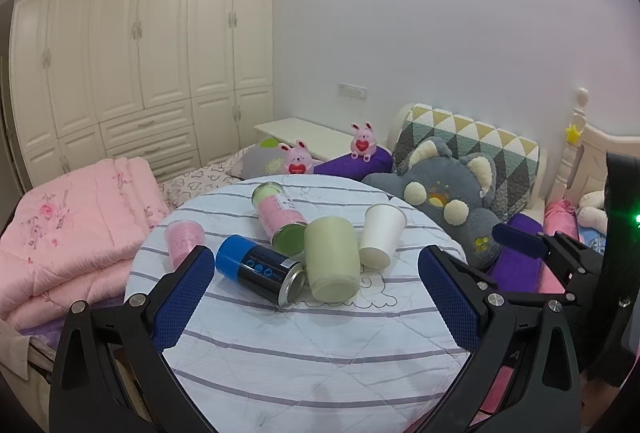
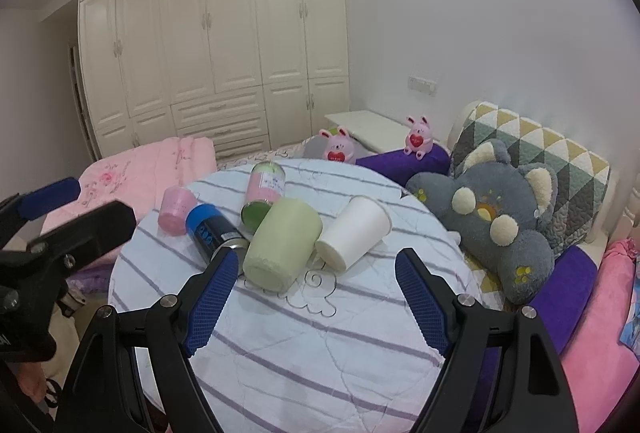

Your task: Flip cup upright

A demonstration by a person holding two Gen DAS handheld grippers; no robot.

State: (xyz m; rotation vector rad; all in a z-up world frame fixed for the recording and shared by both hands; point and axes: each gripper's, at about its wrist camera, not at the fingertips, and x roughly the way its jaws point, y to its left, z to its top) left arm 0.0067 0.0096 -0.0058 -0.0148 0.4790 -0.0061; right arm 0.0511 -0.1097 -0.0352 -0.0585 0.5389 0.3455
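On a round table with a striped cloth (image 1: 304,353) (image 2: 320,345) lie three cups on their sides: a pale green cup (image 1: 331,263) (image 2: 282,243), a white paper cup (image 1: 380,236) (image 2: 354,233) to its right, and a small pink cup (image 1: 183,241) (image 2: 176,210) at the left. My left gripper (image 1: 316,307) is open and empty, just short of the green cup. My right gripper (image 2: 316,307) is open and empty, in front of the green and white cups.
A blue and black can (image 1: 260,267) (image 2: 214,229) and a pink can with a green end (image 1: 278,219) (image 2: 264,193) lie among the cups. A pink quilt (image 1: 68,233) lies left of the table, a grey plush toy (image 1: 452,201) (image 2: 496,217) right. Wardrobes stand behind.
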